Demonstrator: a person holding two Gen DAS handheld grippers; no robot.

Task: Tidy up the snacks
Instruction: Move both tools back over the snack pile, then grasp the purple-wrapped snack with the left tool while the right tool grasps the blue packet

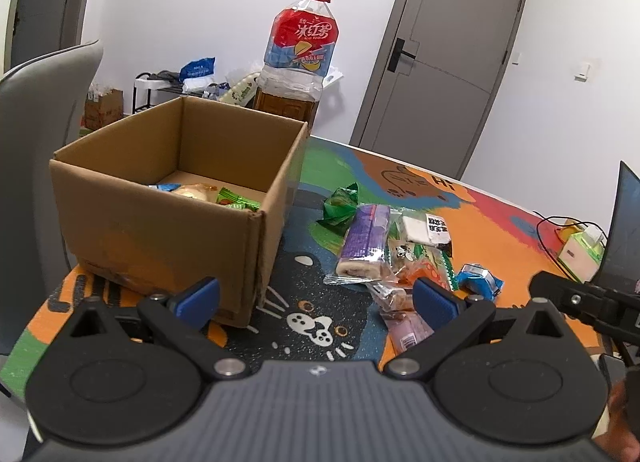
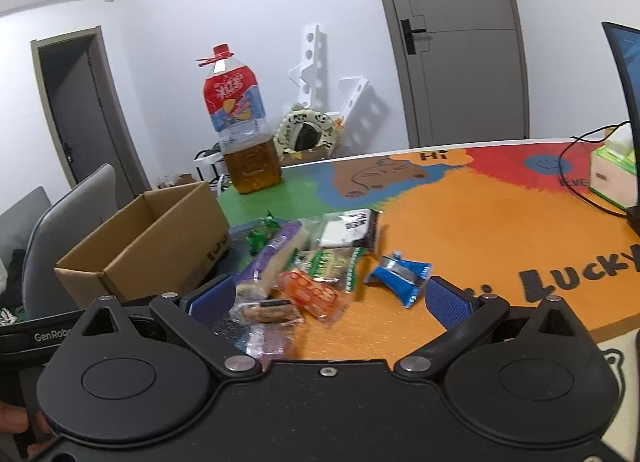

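An open cardboard box (image 1: pixel 160 230) (image 2: pixel 148 246) stands on the colourful table mat, with a few wrapped snacks (image 1: pixel 208 194) inside. To its right lies a heap of snacks: a purple-wrapped cake roll (image 1: pixel 366 238) (image 2: pixel 276 254), a green packet (image 1: pixel 340 206), a white and black packet (image 1: pixel 426 230) (image 2: pixel 348 228), an orange packet (image 2: pixel 312 294) and a blue packet (image 1: pixel 478 280) (image 2: pixel 400 274). My left gripper (image 1: pixel 316 296) is open and empty, low over the mat between box and heap. My right gripper (image 2: pixel 328 302) is open and empty, its jaws either side of the heap's near end.
A large iced tea bottle (image 1: pixel 298 62) (image 2: pixel 242 134) stands behind the box. A tissue box (image 1: pixel 580 250) (image 2: pixel 614 172), a black cable and a monitor (image 2: pixel 626 74) are at the right. A grey chair (image 1: pixel 36 110) (image 2: pixel 68 230) is left of the box.
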